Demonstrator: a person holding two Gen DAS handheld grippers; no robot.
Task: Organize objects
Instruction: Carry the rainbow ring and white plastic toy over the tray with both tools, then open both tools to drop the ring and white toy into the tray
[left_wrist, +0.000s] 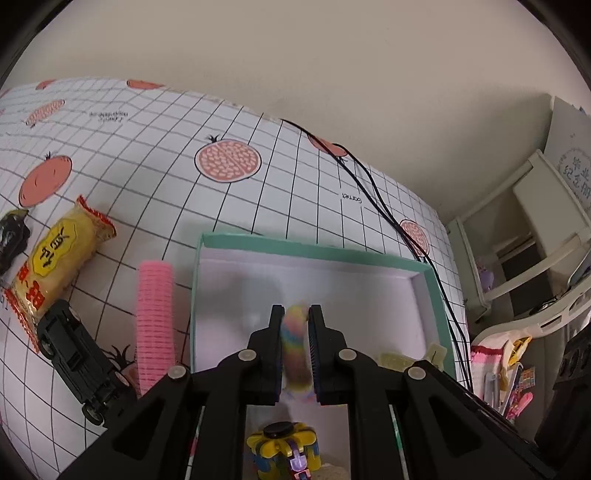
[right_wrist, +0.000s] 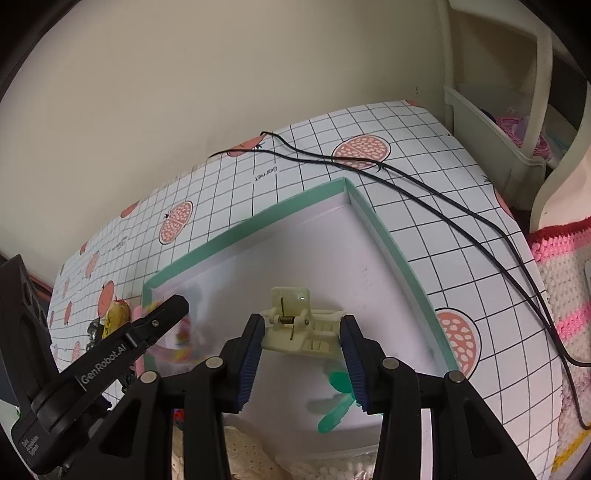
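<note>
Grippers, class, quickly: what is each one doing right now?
Left gripper: shut on the rainbow ring.
Right gripper: shut on the cream clip.

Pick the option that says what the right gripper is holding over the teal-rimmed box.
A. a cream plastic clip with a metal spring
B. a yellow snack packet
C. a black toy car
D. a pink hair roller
A: in the right wrist view the right gripper has its fingers closed on the two ends of the cream plastic clip, above the white floor of the teal-rimmed box.
</note>
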